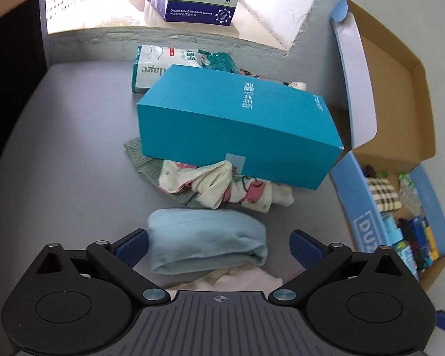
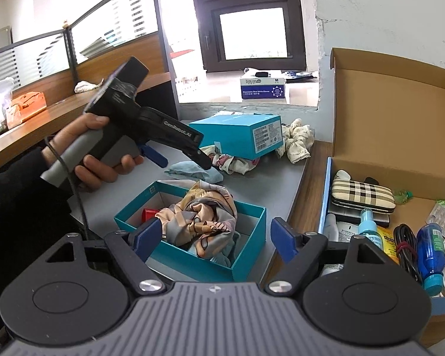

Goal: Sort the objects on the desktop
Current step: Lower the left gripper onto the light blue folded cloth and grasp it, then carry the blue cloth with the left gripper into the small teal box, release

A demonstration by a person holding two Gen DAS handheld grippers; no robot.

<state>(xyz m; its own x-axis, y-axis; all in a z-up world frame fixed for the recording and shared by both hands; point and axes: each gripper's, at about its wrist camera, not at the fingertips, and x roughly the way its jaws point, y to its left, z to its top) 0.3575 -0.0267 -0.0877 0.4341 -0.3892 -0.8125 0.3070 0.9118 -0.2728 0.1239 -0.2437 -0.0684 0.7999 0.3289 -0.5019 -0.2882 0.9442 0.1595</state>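
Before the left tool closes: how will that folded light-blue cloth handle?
The light-blue cloth will probably be floppy: it lies in soft, rounded folds. Likely light, and may unfold or trail when lifted. The left tool is open around it, so pinching the thick fold seems safest.

Grey desk (image 2: 253, 175), wood-grain strip at right edge. White rough-plastered wall (image 2: 370, 9) far right. Dark-framed window (image 2: 252, 32) far centre, daylight bright. Sunlit sill (image 1: 118, 14) behind desk. Wooden partition with striped glass panels (image 2: 109, 29) far left.
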